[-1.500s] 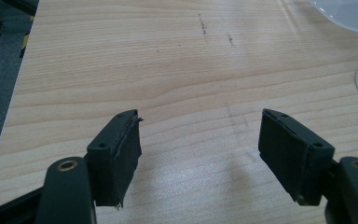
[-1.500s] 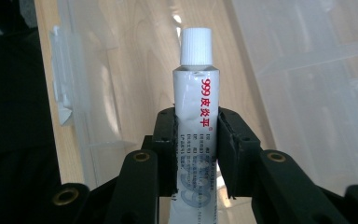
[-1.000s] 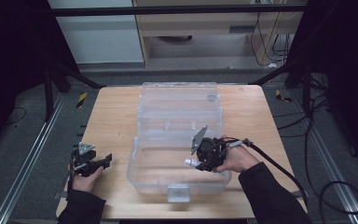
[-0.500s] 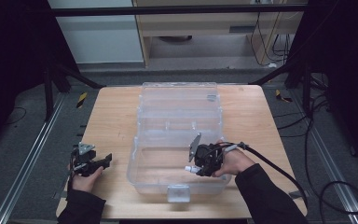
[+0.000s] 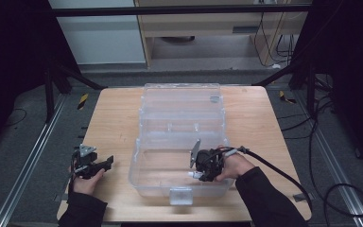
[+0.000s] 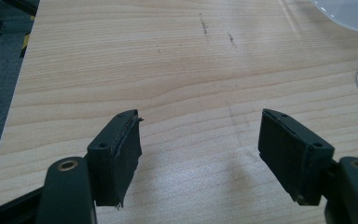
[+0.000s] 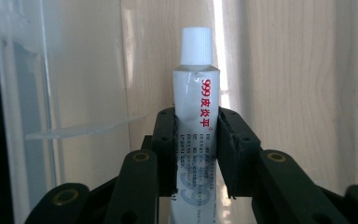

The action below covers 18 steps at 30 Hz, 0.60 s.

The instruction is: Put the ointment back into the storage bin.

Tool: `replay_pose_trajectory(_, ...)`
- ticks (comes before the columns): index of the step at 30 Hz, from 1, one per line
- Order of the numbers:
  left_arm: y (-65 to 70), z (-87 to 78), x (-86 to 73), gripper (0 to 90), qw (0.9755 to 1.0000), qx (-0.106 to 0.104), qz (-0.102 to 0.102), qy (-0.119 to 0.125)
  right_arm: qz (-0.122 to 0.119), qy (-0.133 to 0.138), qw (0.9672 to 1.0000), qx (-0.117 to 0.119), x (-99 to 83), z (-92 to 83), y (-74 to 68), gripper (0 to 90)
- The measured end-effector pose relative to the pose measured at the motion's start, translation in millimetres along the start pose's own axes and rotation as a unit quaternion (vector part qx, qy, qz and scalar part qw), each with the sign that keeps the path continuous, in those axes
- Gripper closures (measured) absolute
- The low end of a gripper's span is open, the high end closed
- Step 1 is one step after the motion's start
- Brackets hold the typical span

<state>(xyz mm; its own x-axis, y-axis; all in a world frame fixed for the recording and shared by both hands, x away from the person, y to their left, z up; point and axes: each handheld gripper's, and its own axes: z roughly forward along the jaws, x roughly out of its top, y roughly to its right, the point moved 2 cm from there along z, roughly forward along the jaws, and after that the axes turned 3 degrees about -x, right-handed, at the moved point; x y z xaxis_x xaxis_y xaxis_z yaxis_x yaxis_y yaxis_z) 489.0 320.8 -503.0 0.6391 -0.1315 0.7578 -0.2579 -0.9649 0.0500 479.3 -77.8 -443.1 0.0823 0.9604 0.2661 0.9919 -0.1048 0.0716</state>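
Your right gripper sits inside the clear plastic lidded storage box on the light wooden table, jaws clamped on a white squeeze tube with a white ribbed cap and red lettering, its cap pointing away from the jaws, close to a clear wall of the box. Your left gripper rests near the table's left front edge, well apart from the box, jaws spread wide over bare wood with nothing between them.

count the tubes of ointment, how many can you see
1: a white tube clamped between the right gripper's jaws, cap pointing away, held over the clear plastic box. Others could be hidden, though none appears.
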Motion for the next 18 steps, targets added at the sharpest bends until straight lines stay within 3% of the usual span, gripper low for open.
replay_pose_trajectory(5,-0.1,0.1,0.0,29.1,1.0000,0.000,0.000,0.000,-0.011,-0.010,0.9999,0.008,0.8,6.7,-1.3,69.5)
replay_pose_trajectory(18,-0.2,0.3,-0.2,29.3,1.0000,0.000,0.000,0.000,-0.009,-0.036,0.9992,0.014,0.5,17.5,-3.8,69.3)
